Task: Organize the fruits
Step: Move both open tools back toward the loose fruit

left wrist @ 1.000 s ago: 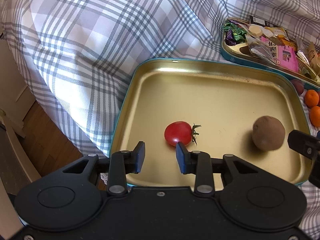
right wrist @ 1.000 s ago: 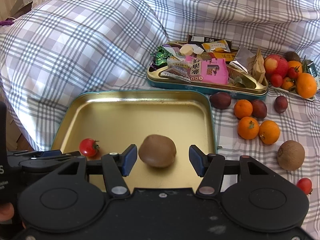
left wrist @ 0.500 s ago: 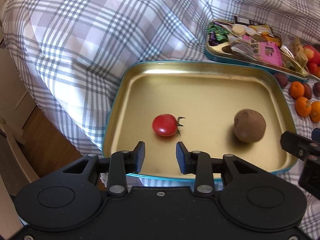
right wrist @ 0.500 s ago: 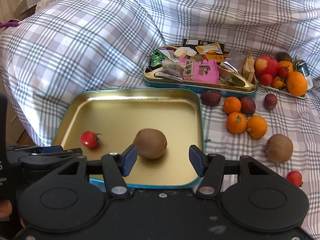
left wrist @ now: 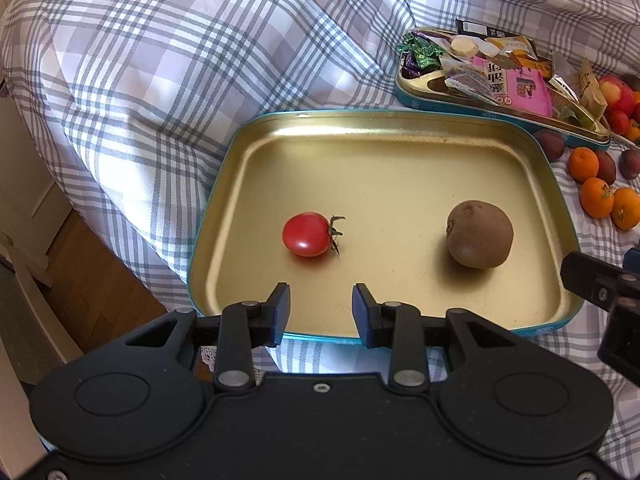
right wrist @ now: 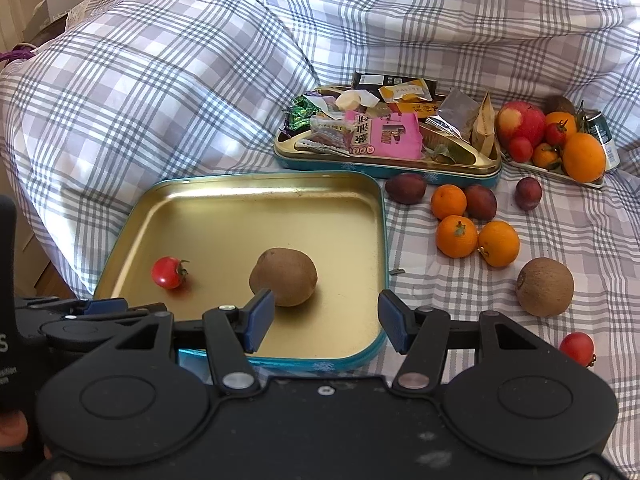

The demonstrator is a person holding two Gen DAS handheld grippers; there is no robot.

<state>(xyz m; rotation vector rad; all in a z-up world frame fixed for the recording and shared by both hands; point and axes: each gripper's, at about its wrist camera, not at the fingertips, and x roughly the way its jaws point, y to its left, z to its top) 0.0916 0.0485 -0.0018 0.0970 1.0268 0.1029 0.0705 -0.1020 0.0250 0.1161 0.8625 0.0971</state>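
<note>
Here, both hand-held grippers point(left wrist: 320, 310) point(right wrist: 326, 320) downward-tilted, empty.

Inside the gold tray point(right wrist: 240, 216), only a cherry tomato point(right wrist: 169, 272) and a kiwi point(right wrist: 283, 276) are found, well apart, so the far half is left open for entry from above. To its right, the bed point(right wrist: 432, 292) is crowded by mandarins point(right wrist: 456, 236), plums point(right wrist: 480, 201), a second kiwi point(right wrist: 545, 287) and another cherry tomato point(right wrist: 577, 348). Behind, passage is blocked by the snack tin point(right wrist: 384, 168).
</note>
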